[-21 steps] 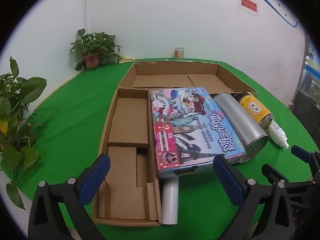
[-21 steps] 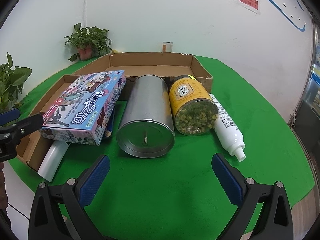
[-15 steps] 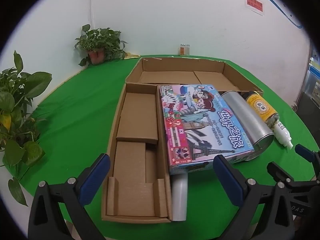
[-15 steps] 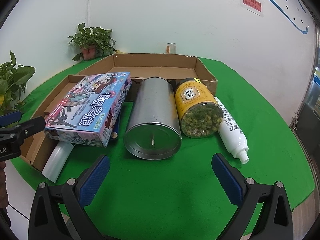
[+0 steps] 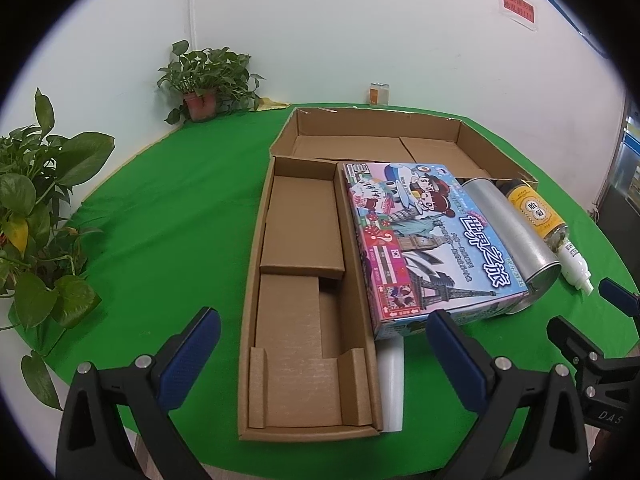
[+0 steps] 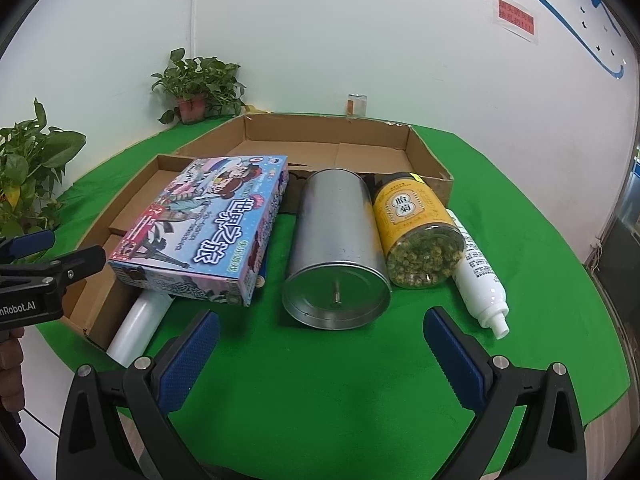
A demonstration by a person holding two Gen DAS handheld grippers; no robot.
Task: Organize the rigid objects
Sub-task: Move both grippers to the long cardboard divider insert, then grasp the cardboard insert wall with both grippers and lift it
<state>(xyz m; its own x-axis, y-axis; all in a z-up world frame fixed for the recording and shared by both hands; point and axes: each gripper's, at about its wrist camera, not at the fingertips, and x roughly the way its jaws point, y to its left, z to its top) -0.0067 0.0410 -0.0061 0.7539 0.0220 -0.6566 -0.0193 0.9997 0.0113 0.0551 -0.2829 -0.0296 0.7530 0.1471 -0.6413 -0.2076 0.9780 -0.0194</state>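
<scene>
A: How far along does the tidying look?

B: Barely begun, I'd say. Take the long cardboard tray as the landmark: it holds nothing but its own folded inserts, and the wider cardboard box behind it is bare too.

A: And the things to sort?

B: All outside it, on the green table. The board game box leans over the tray's right wall, propped on a white tube lying just beside that wall. Further right of the tray lie the metal tin, the yellow-labelled jar of dried flowers and the white spray bottle, side by side and touching — all tipped over.

A: The grippers?

B: Left gripper hovers over the tray's near end, fingers spread wide, nothing between them. Right gripper hangs in front of the tin, equally wide and empty.

A: Anything readable?

B: The game box shows large Chinese characters, "世界之旅". The jar's label has two characters, too small for me to be sure of. The gripper seen from the side reads "nRobot.AI" — cut off. The red wall notice is illegible.
</scene>
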